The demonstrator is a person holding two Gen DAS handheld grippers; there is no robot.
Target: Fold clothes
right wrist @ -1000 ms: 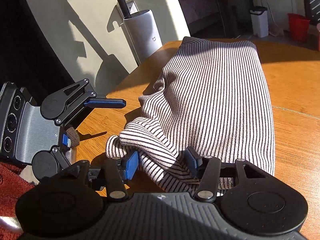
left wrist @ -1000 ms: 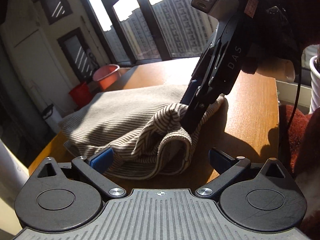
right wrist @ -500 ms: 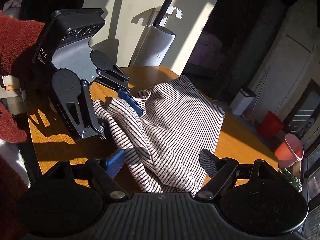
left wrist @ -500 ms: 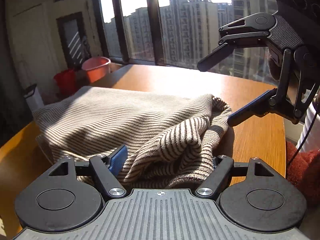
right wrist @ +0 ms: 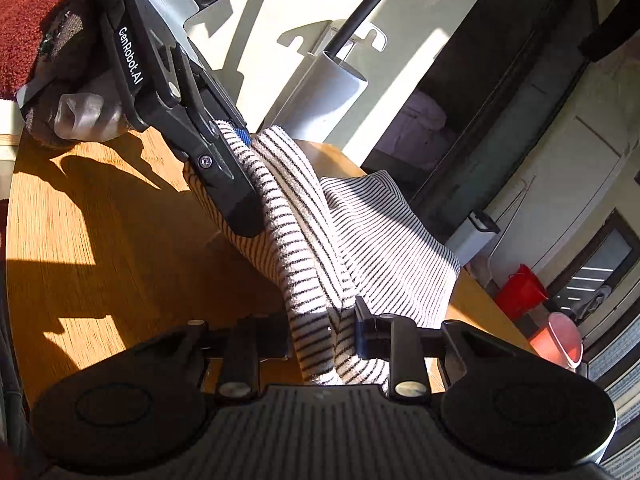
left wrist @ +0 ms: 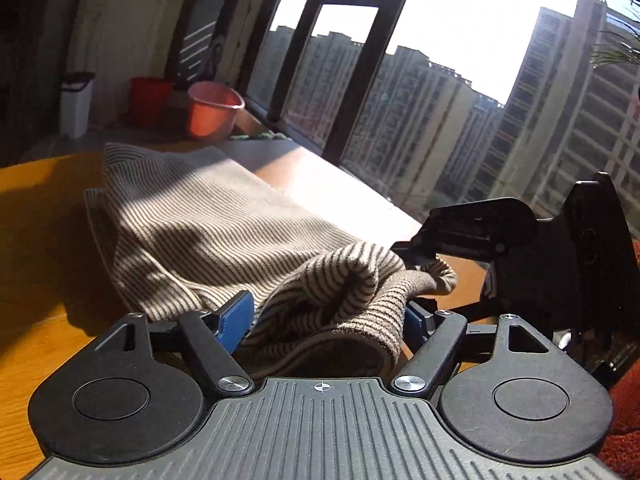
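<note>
Striped garment point(left wrist: 224, 232): soft ribbed knit cloth, matt, slightly fuzzy at rolled hem. Table point(right wrist: 100, 240): wood, smooth, satin sheen, grain seen. Left gripper point(left wrist: 324, 320): matt black plastic body, ribbed grey panel, blue rubbery pads, shiny metal screws. Sleeve point(right wrist: 24, 24): red fleecy cloth, rough pile. Basin point(left wrist: 214, 110): smooth glossy plastic.

One striped garment point(left wrist: 224, 228), two grippers.

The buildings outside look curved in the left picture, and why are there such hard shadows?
Left wrist view: the fisheye lens bends the buildings, and the sky is blown out white. Right wrist view: low sun throws sharp gripper shadows across the table; the room behind stays dark.
</note>
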